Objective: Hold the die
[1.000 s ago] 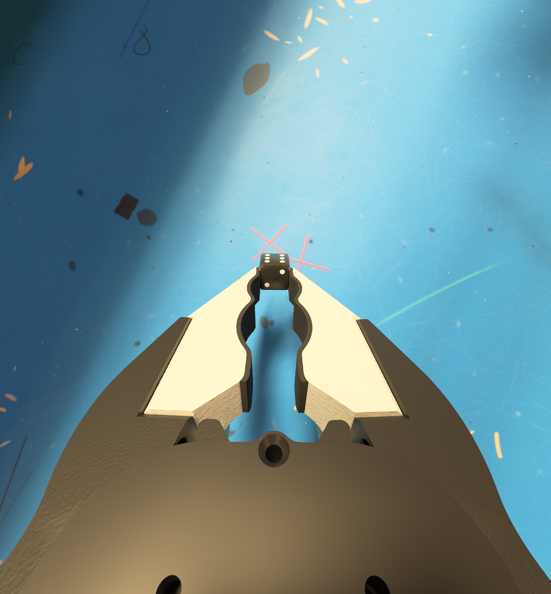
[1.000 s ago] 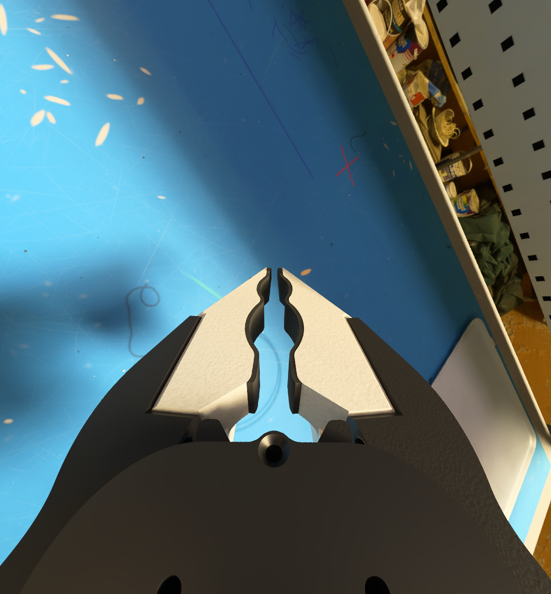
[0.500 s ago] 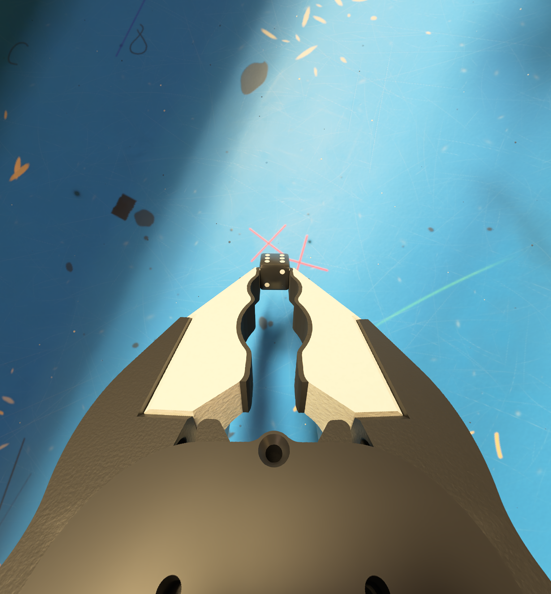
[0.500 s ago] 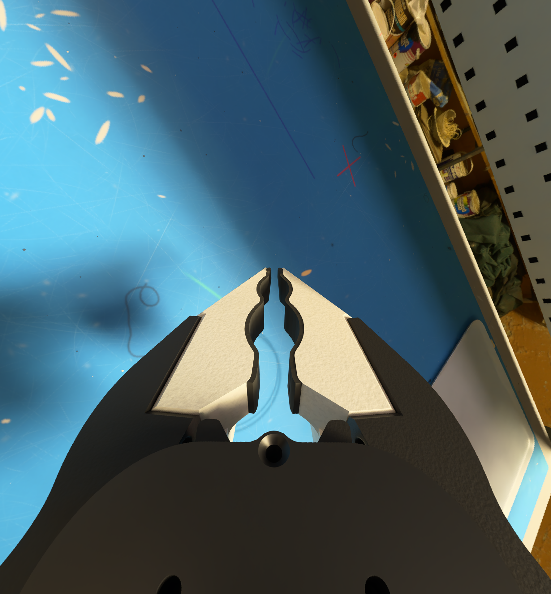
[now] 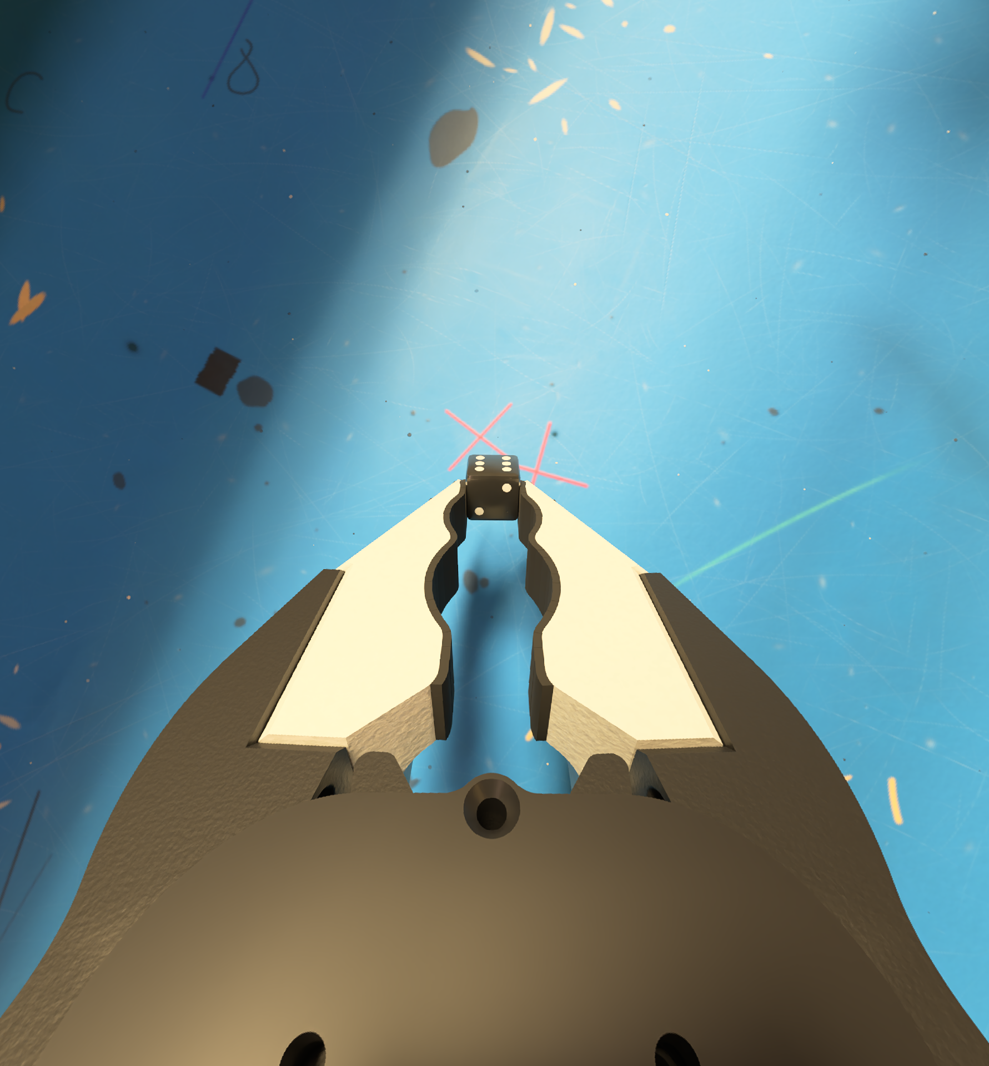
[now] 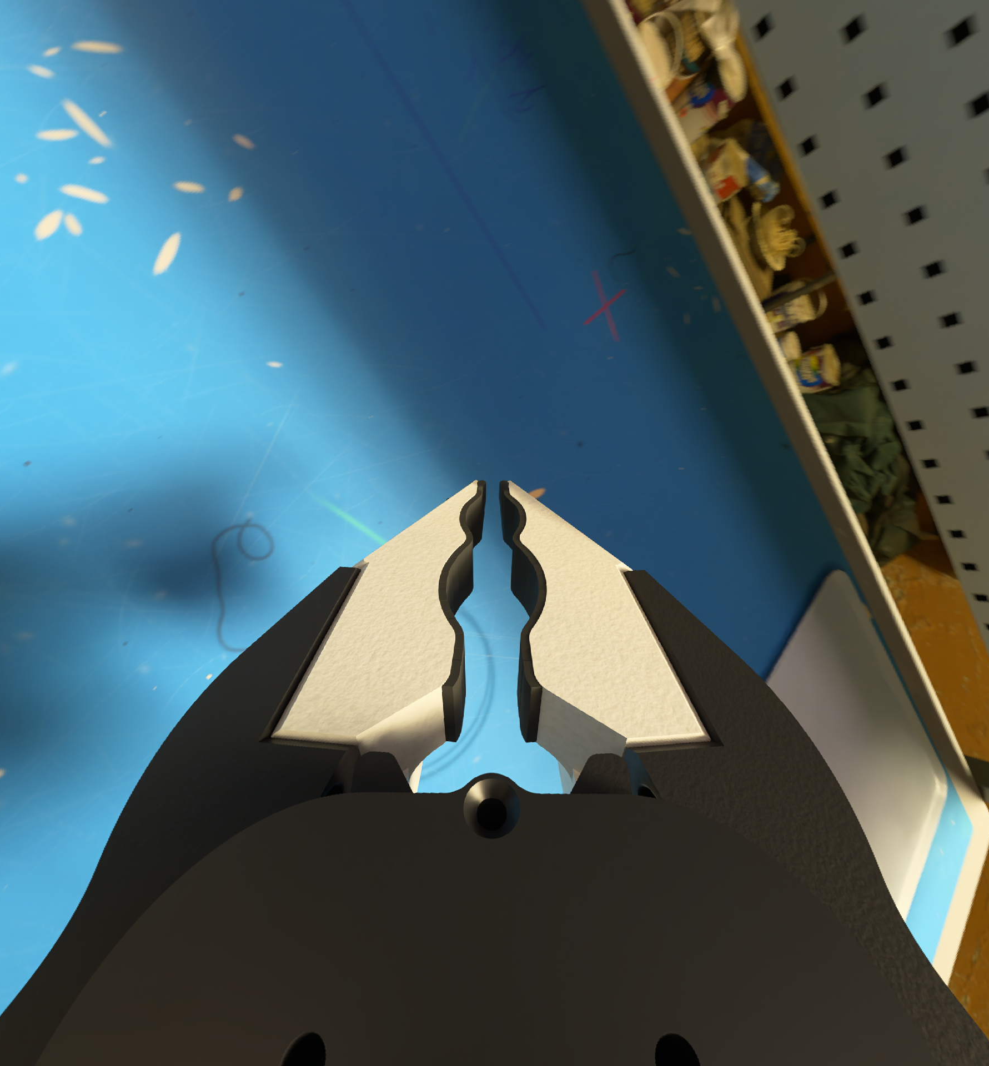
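Note:
A small black die (image 5: 492, 488) with white pips sits pinched between the tips of my left gripper (image 5: 492, 500), above the blue tabletop (image 5: 711, 288). The cream fingers (image 5: 388, 611) press on its left and right faces. Two pink crosses (image 5: 480, 435) are drawn on the table just beyond it. My right gripper (image 6: 492, 490) is shut with only a thin slit between its tips and holds nothing. It hovers over the same blue table (image 6: 134, 375). The die does not show in the right wrist view.
In the right wrist view the table's pale edge (image 6: 769, 346) runs diagonally at the right, with a white tray (image 6: 861, 721) beside it. Past the edge lie cluttered cans and cloth (image 6: 815, 357) and a white pegboard (image 6: 942, 231). Paint flecks and pen marks dot the table.
The table in both views has drifted very slightly. The left gripper still holds the die the same way and the right gripper stays shut.

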Motion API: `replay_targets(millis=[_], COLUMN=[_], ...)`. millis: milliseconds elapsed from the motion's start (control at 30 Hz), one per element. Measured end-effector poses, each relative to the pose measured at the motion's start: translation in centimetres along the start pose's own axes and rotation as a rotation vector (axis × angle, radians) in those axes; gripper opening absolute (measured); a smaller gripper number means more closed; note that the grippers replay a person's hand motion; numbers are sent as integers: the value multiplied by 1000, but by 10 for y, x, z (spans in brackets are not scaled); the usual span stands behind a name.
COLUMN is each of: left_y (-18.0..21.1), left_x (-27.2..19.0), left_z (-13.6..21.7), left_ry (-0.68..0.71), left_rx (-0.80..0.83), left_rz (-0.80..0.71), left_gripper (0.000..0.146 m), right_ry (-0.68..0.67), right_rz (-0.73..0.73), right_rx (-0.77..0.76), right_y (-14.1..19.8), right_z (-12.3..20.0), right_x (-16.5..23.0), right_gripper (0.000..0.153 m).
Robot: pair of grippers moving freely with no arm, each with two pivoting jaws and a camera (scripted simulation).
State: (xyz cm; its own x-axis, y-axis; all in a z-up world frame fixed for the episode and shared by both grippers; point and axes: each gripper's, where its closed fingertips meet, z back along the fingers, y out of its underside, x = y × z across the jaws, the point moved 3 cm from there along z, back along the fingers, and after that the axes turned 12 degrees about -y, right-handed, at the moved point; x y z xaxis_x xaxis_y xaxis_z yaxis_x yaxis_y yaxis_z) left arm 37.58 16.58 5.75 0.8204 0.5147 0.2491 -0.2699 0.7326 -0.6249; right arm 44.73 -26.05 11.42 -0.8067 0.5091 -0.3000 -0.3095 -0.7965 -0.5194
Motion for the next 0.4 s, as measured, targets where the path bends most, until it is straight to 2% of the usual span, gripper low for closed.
replay_targets(millis=[100,200,300,400], left_y=[0,-1,-1,-1], left_x=[0,0,0,0], left_z=[0,0,0,0], left_ry=[0,1,1,0], left_rx=[-1,-3,-4,-1], left_rz=[1,1,0,0], left_gripper=[16,16,16,16], right_ry=[151,297,367,379], right_rz=[-49,-134,-187,-202], right_rx=[-95,-278,-405,-447], right_y=[-8,-16,-17,-18], right_z=[18,52,78,86], right_x=[-20,-41,-54,-57], right_gripper=[12,35,45,48])
